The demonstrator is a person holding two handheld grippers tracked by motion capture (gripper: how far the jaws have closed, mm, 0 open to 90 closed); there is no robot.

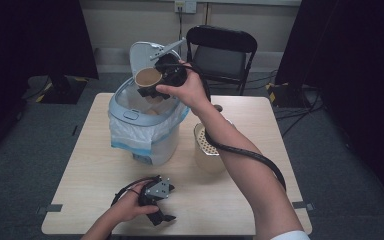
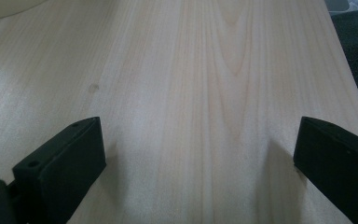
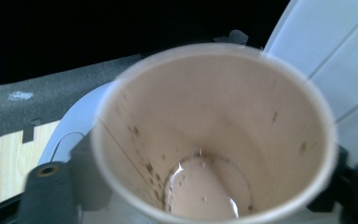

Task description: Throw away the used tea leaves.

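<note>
A used paper cup (image 1: 147, 77) hangs tilted over the open white bin (image 1: 125, 114), its mouth facing back toward me. My right gripper (image 1: 151, 88) is around it above the bin. In the right gripper view the cup (image 3: 214, 140) is blurred and has a little liquid at its bottom. My right gripper (image 3: 205, 186) has its jaws standing a little off the cup's sides, not pressing it. My left gripper (image 1: 162, 218) rests on the table (image 1: 95, 165) near the front edge. In its own view my left gripper (image 2: 200, 163) is wide open over bare wood (image 2: 191, 70).
The bin's lid (image 1: 147, 52) stands upright behind the cup, and a white liner with a blue edge (image 1: 130, 140) hangs over the bin's side. A beige perforated container (image 1: 207, 150) stands to the right of the bin. A black folding chair (image 1: 222, 50) is behind the table.
</note>
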